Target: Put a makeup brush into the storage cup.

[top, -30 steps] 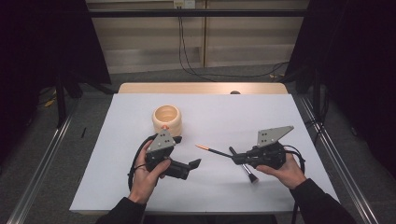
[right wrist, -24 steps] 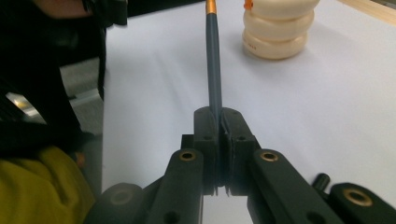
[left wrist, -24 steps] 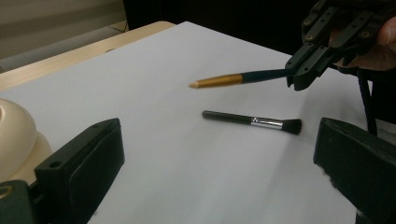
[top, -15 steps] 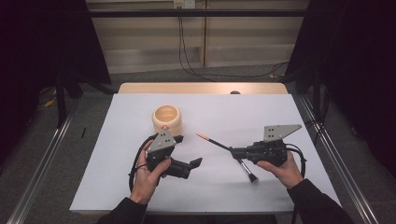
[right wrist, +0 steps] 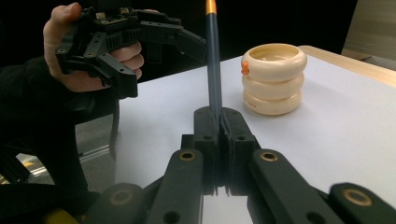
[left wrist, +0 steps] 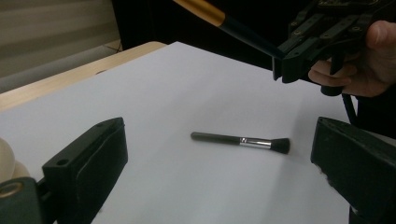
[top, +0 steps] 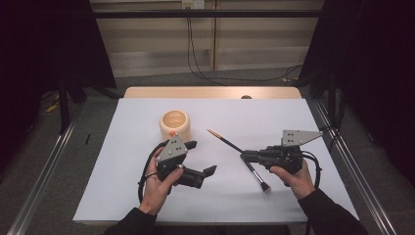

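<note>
**Slim brush gripped in the right gripper above a white table**

We see a slim brush (top: 226, 142) with a dark handle and an orange-gold end, held off the table and slanting up toward the far left in the high view. Its near end is clamped between the fingers of the right gripper (top: 244, 155), which are pressed together on the handle; in the right gripper view the handle (right wrist: 214, 65) rises straight up from between the closed fingers (right wrist: 205, 135).

Just beside that gripper, toward the person, a second brush (top: 255, 173) lies flat on the table, short and dark with a silver band and a black bristle head. In the left gripper view this makeup brush (left wrist: 240, 141) rests on the white surface between the two fingers, well ahead of them and touching neither.

The left gripper (top: 203, 159) is held in the person's left hand (top: 155, 183) at the left of the high view, its fingers (left wrist: 88, 161) spread wide with nothing in them.

Beyond the left gripper stands a cream-coloured ringed holder (top: 174, 125), round and open at the top, with a small orange spot on its side. It is apart from both brushes.

All of this sits on a table (top: 122, 205) with a white top and a wooden far edge.
</note>
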Demonstrator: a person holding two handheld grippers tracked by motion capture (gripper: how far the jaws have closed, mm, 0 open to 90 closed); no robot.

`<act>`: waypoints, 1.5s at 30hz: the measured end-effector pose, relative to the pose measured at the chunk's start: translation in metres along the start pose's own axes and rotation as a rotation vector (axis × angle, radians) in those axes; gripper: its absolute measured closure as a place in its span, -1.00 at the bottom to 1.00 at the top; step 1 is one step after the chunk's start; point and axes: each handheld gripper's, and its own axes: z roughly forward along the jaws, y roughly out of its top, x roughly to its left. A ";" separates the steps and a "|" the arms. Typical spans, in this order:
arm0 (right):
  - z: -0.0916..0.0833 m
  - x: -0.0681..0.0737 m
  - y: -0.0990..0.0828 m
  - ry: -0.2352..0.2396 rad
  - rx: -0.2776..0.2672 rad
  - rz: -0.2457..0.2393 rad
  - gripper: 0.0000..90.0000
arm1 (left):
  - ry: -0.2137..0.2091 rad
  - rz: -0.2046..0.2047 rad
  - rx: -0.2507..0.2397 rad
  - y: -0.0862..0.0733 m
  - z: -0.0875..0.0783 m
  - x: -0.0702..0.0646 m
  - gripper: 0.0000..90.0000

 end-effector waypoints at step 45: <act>0.001 0.004 0.001 0.010 -0.006 -0.026 0.92 | -0.062 -0.040 -0.099 0.037 0.022 -0.004 -0.04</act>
